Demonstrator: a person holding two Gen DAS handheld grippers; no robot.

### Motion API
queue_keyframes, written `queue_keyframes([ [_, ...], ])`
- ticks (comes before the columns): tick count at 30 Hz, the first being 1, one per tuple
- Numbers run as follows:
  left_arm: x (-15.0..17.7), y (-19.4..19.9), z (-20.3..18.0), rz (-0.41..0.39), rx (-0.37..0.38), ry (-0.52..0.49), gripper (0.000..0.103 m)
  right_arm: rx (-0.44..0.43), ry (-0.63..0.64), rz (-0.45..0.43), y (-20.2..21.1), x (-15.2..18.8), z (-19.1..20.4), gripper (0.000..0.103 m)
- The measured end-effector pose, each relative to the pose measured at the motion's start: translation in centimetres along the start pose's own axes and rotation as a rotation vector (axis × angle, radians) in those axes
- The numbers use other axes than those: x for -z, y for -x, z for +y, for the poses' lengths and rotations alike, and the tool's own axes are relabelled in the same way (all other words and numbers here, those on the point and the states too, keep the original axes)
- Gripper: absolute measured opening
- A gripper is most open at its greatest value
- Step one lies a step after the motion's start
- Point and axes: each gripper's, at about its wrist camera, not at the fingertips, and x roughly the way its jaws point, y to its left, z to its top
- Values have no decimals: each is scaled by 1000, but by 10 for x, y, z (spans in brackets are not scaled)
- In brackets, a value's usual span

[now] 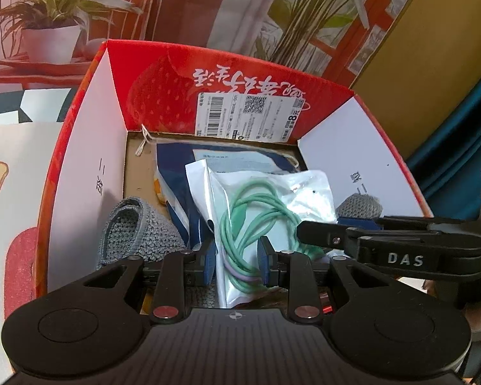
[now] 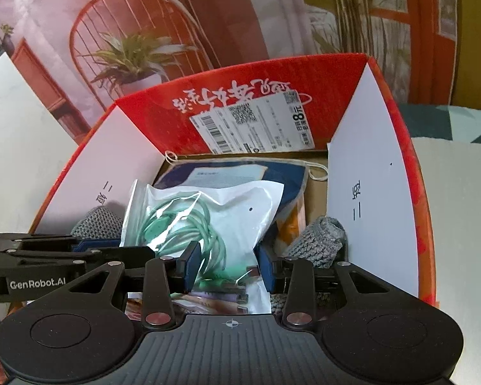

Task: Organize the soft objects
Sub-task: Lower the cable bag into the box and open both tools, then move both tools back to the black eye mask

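A red cardboard box (image 1: 80, 147) (image 2: 381, 122) stands open in front of both grippers. Inside lies a clear plastic bag with a coiled green cable (image 1: 259, 211) (image 2: 189, 224) on top of a dark blue pouch (image 1: 182, 173) (image 2: 240, 173). Two grey knitted pieces sit at the box's left (image 1: 128, 231) (image 2: 96, 221) and right (image 1: 359, 205) (image 2: 320, 237) sides. My left gripper (image 1: 237, 261) is open, its blue pads either side of the bag's lower end. My right gripper (image 2: 227, 263) is open around the same bag.
A shipping label (image 1: 250, 115) (image 2: 253, 125) is stuck on the box's far flap. White card panels line the box sides. A white sheet with a toast drawing (image 1: 3, 176) lies left of the box. A backdrop with potted plants (image 1: 51, 22) stands behind.
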Motion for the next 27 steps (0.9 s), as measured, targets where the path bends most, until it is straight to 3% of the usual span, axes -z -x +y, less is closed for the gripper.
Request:
queue_keyframes([
  [5,-1,16,-4,-50,-13,-30,43,23,-20,-28,6,4,2,37],
  [14,1,53,-17,-160,-92,-103,49,73,34,-153,40,6,14,42],
  [20,11,81,-30,-216,-154,-164,56,115,74,-215,64,10,24,61],
  [22,15,91,-33,-237,-172,-174,65,122,82,-231,72,14,27,69],
  [25,23,106,-38,-276,-183,-188,90,109,79,-241,83,22,31,78],
  [27,31,118,-43,-309,-199,-203,97,102,82,-254,90,29,33,89],
])
